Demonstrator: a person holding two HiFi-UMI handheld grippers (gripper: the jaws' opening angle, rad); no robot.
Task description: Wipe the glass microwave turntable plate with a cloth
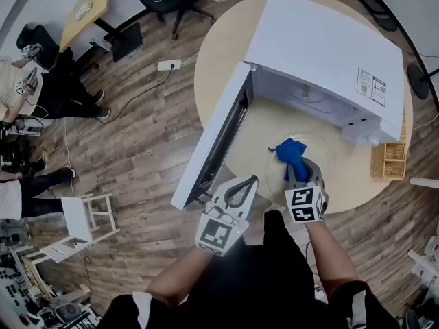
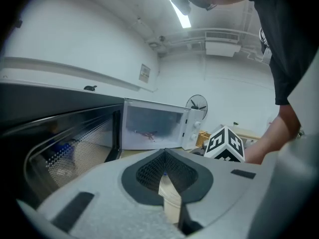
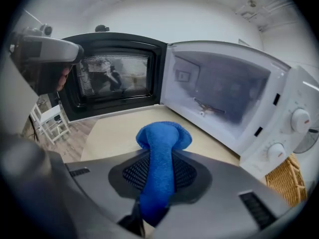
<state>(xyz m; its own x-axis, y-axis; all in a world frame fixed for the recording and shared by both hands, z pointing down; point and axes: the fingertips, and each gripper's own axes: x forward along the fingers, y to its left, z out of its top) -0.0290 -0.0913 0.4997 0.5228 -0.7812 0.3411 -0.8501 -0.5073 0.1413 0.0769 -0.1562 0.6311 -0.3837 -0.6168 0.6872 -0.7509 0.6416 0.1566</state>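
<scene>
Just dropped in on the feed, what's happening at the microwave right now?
A person works at a round table with a claw in each hand. The microwave stands there with its door swung open. The right claw is shut on a blue cloth, held over the glass turntable plate lying on the table before the oven; contact with the glass can't be told. The left claw is shut and empty, near the door.

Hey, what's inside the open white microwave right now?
The open white microwave shows only a small spoked turntable support on its floor. The front frame hides the floor's right corner; from the head view the casing covers the cavity.
</scene>
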